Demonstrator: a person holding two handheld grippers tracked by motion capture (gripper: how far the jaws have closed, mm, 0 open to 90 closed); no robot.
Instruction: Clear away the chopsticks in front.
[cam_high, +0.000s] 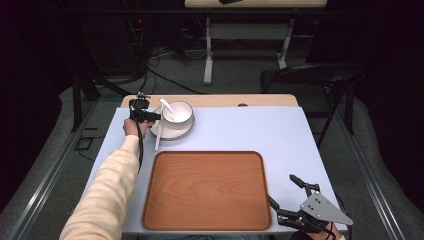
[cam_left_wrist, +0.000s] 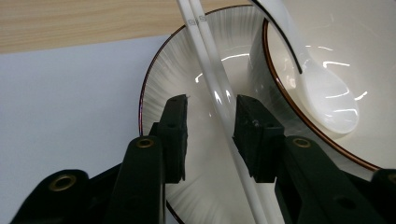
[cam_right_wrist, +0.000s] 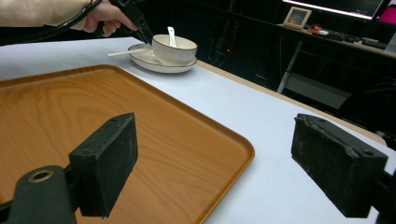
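Note:
A white bowl with a white spoon in it stands on a ribbed white plate at the far left of the table. A pair of white chopsticks lies across the plate's left rim. My left gripper is open over that rim. In the left gripper view its jaws straddle the chopsticks, which run close along the right pad, beside the bowl and spoon. My right gripper is wide open at the near right, by the brown tray, with nothing between its fingers.
The right gripper view looks over the tray toward the bowl, the plate and the left gripper held by a hand. The pale blue tabletop is bare right of the plate. A black folding chair stands beyond the far right corner.

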